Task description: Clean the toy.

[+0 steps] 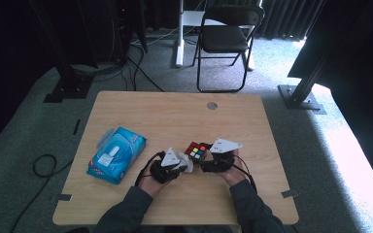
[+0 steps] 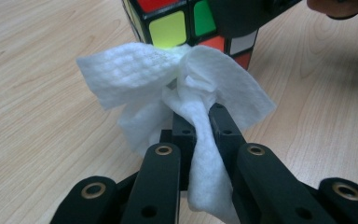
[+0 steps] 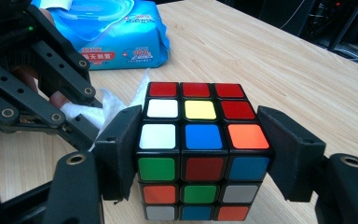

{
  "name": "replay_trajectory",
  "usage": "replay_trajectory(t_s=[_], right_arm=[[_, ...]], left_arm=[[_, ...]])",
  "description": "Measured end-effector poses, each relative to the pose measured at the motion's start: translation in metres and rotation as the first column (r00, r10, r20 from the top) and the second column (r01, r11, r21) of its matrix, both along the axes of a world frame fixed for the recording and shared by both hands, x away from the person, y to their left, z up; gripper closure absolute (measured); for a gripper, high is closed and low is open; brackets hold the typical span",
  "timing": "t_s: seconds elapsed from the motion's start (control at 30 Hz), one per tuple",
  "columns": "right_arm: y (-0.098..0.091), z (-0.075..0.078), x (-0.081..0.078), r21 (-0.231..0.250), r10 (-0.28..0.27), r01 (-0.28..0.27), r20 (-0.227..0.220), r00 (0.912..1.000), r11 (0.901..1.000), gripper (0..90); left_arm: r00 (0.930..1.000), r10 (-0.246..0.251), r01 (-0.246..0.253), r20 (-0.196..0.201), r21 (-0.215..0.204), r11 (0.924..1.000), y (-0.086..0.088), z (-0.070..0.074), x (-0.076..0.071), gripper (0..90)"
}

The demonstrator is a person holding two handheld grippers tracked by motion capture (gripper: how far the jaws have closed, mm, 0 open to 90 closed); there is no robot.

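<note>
Two grippers meet at the cube (image 1: pixel 197 151), which sits near the middle of the table's (image 1: pixel 175 114) near half. The right gripper (image 3: pixel 200 154) is clenched on the cube, one jaw flat against each of two opposite sides, so that the cube's mixed red, white, yellow, blue and orange squares face its camera. In the high view that gripper (image 1: pixel 222 156) lies just right of the cube, with a hand (image 1: pixel 233 174) behind it.

The left gripper (image 2: pixel 200 126) grasps a white wipe (image 2: pixel 168 79), its jaws pinched together on the crumpled cloth. The wipe's bunched front end presses against the cube (image 2: pixel 177 23) low on one side, under a yellow square. In the high view this gripper (image 1: pixel 170 165) lies just left of the cube, and the wipe (image 1: pixel 187 162) shows between the two.

A blue pack of wipes (image 1: pixel 116 154) lies flat on the table well left of the cube, beyond the left gripper, its lid up. A folding chair (image 1: pixel 228 39) stands on the floor far behind the cube, past the table's far edge.
</note>
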State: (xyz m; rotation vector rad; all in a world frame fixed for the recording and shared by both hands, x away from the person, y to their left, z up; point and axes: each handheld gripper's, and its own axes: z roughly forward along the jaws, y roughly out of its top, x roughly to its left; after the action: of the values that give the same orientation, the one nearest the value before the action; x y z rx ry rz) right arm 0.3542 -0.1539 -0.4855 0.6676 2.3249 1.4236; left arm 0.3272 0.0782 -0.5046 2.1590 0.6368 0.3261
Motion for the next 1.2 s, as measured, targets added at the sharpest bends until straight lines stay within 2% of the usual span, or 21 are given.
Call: replay_trajectory(t_s=[0.43,0.8,1.2], right_arm=[[0.004,-0.003,0.000,-0.018,0.012,-0.012,-0.011,0.9999,0.9998,34.3],[0.004,-0.007,0.000,-0.027,0.015,-0.015,-0.023,0.9996,0.9995,34.3],[0.005,-0.005,-0.001,-0.010,-0.002,0.002,-0.015,0.9999,0.9999,34.3]], left_arm=[[0.9998,-0.001,0.001,0.020,-0.012,0.9999,0.001,0.008,-0.002,83.2],[0.9986,0.011,-0.009,0.052,-0.041,0.9991,0.006,0.020,-0.004,83.1],[0.9984,0.003,-0.001,0.056,-0.041,0.9992,0.003,0.021,-0.006,83.1]])
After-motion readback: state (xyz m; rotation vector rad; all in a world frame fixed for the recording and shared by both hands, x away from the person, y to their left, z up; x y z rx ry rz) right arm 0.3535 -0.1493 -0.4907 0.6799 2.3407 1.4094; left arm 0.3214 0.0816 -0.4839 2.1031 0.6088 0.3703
